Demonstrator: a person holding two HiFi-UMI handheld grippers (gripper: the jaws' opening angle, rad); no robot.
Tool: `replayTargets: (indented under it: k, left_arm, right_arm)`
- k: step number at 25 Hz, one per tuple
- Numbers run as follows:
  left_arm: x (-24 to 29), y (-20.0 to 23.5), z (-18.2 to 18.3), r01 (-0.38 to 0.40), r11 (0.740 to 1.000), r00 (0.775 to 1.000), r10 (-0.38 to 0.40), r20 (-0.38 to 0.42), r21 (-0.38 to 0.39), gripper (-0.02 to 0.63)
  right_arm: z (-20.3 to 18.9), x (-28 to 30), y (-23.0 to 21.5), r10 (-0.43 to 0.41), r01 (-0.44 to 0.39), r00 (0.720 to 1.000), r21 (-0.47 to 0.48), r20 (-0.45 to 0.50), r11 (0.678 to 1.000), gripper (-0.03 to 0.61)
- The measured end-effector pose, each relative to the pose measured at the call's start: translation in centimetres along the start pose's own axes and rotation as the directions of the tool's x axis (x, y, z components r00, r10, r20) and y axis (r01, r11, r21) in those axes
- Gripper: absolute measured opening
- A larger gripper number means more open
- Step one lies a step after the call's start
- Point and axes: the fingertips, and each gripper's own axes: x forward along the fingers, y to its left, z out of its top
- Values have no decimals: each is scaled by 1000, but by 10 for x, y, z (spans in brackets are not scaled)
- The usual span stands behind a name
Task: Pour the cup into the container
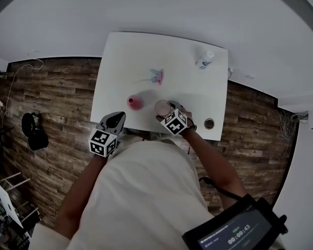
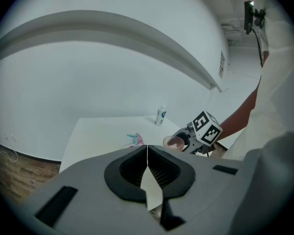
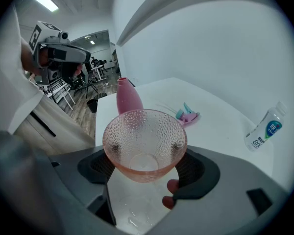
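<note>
Lab or studio space, plain white table (image 1: 125, 61), wood-plank floor (image 1: 57, 98), strip-lit workroom (image 3: 83, 80) beyond a doorway (image 3: 95, 58)

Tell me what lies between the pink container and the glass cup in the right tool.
Nothing: in the head view only bare white table separates the pink container from the glass cup.

Wears a loose white short-sleeved top (image 1: 146, 191). Carries the left hand-held gripper (image 2: 147, 153) and the right hand-held gripper (image 3: 146, 175), both with broad shells of grey moulded plastic. Shows black ribbed pads (image 2: 165, 173) set in dark recesses inside the jaws. Bears one white cube printed with black square markers per unit, the left cube (image 1: 103, 142) and the right cube (image 1: 175, 122). Has a thin black cable (image 1: 221, 190) along the right arm, next to a dark screen unit (image 1: 235, 230).
</note>
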Motion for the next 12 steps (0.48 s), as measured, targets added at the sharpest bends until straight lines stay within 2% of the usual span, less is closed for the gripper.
replayTargets:
  k: [7,12]
  left_arm:
    - [7,-6,-3,56,998,998,-56,-10,-22,11]
    - [10,-8,-7,66,998,997,-67,-25,-23,11]
  right_arm:
    - [-4,12,-3,12,-12,1000,-14,-7,1000,365]
    - [-2,18,-6,13,-13,1000,-28,2,1000,365]
